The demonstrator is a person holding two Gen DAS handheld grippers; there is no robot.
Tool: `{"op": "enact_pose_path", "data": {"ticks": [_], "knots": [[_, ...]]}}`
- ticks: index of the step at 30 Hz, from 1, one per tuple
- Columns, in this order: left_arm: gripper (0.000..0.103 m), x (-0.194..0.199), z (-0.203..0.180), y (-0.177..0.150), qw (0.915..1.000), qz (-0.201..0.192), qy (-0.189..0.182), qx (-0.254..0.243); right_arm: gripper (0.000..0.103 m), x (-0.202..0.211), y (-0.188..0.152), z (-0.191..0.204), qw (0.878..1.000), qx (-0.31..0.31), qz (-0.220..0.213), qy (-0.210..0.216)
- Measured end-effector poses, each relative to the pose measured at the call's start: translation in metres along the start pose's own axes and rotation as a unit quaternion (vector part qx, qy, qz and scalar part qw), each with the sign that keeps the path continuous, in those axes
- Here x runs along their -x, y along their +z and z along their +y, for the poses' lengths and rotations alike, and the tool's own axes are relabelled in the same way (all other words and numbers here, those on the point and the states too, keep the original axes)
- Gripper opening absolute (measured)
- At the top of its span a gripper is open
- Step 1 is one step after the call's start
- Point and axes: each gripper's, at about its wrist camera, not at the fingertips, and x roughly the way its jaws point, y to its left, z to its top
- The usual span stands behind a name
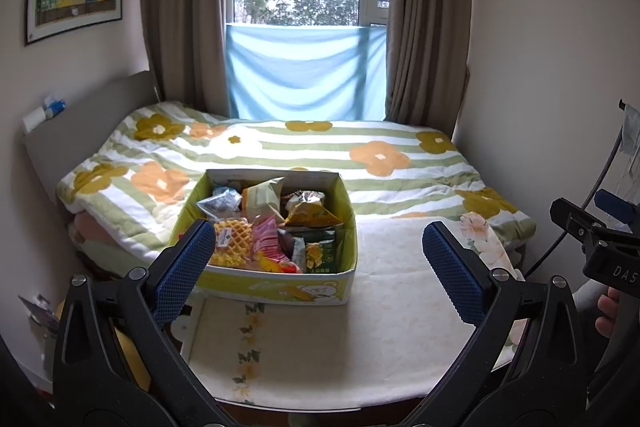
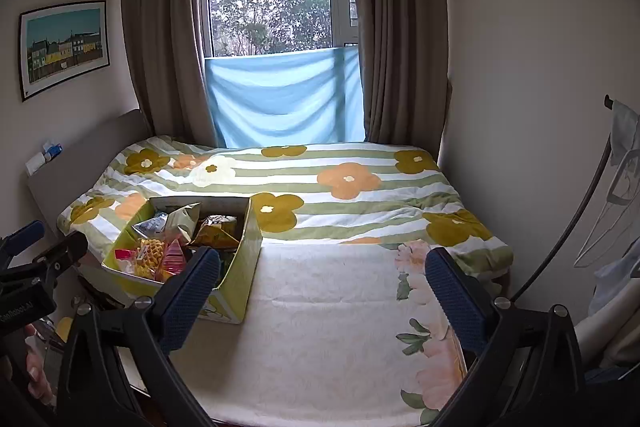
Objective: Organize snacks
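Observation:
A yellow-green cardboard box (image 1: 276, 285) sits on the cream bed sheet (image 1: 392, 307), filled with several snack packs: a waffle pack (image 1: 232, 241), pink packs (image 1: 267, 241), a green pack (image 1: 320, 255) and an orange bag (image 1: 310, 213). My left gripper (image 1: 318, 251) is open and empty, held short of the box, with its left finger (image 1: 184, 267) over the box's near-left corner. My right gripper (image 2: 320, 285) is open and empty, over the sheet to the right of the box (image 2: 236, 267). The right gripper also shows at the right edge of the left wrist view (image 1: 600, 227).
A flowered striped quilt (image 1: 360, 155) is bunched across the far half of the bed. A grey headboard (image 1: 84, 131) stands at the left, a wall at the right. A window with brown curtains (image 1: 184, 7) and a blue cloth (image 1: 304, 71) is behind.

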Motion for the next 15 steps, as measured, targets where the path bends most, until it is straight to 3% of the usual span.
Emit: {"op": "enact_pose_path", "data": {"ticks": [15], "knots": [[0.103, 0.0013, -0.0032, 0.0011, 0.9997, -0.005, 0.015, -0.018, 0.102, -0.0017, 0.0024, 0.0012, 1.000, -0.004, 0.006, -0.007]]}}
